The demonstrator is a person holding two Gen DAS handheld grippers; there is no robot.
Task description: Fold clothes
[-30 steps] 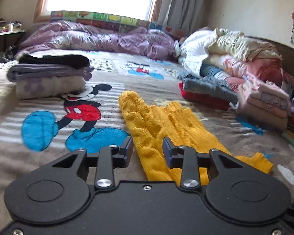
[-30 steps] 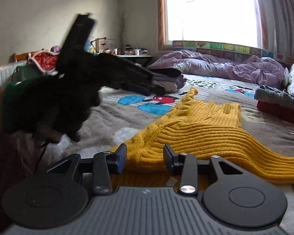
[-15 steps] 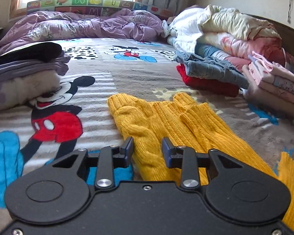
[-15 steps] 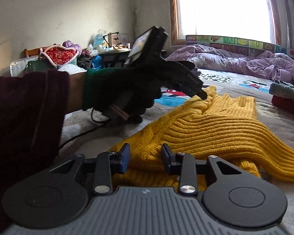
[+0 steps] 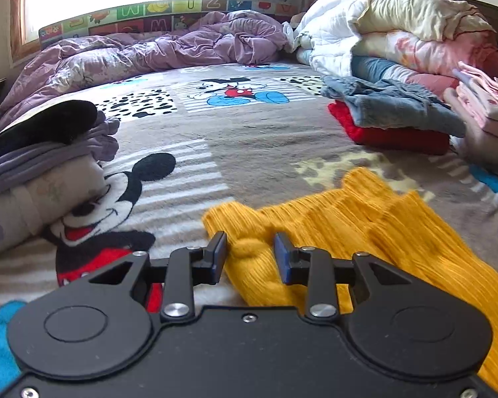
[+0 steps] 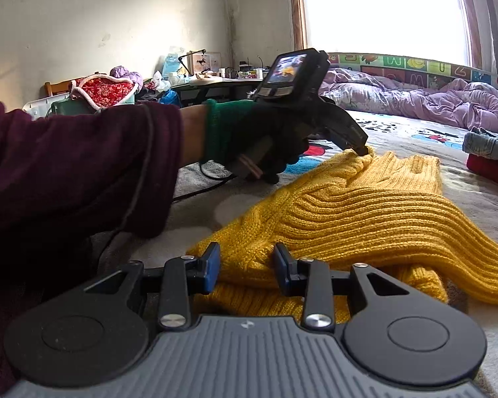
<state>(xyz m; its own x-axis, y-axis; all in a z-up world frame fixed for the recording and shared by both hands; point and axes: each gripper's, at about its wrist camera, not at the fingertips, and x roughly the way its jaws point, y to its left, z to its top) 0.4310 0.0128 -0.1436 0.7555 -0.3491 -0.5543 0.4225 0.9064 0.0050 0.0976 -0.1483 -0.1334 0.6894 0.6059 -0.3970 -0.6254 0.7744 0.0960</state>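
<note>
Bed (image 5: 265, 132) with a grey cartoon-mouse blanket fills both views, and all the clothes lie on it. Along the upper part of the left wrist view a crumpled purple duvet (image 5: 156, 49) lies under the window. In the upper right of that view a tall heap of bedding (image 5: 398, 30) stands, and before it a grey-blue garment (image 5: 391, 106) lies on a folded red one (image 5: 395, 136). At the left edge there is a folded stack (image 5: 33, 165) with a black piece on top.

Yellow knitted sweater (image 5: 365, 232) lies spread on the blanket in the lower centre and right of the left wrist view; in the right wrist view the same sweater (image 6: 365, 212) runs from the lower centre toward the right edge.

In the right wrist view, a dark red sleeve (image 6: 66, 172) comes from the left edge, and a gloved hand (image 6: 265, 139) holds the left tongs (image 6: 362, 147), whose tips touch the far corner of the sweater. In the left wrist view the left tongs (image 5: 250, 257) are narrow, with a bunch of the yellow knit between the pads; I cannot tell if they press it. The right tongs (image 6: 247, 267) at the bottom centre are also narrow, around the near edge of the sweater, and their grip is also unclear to me.
</note>
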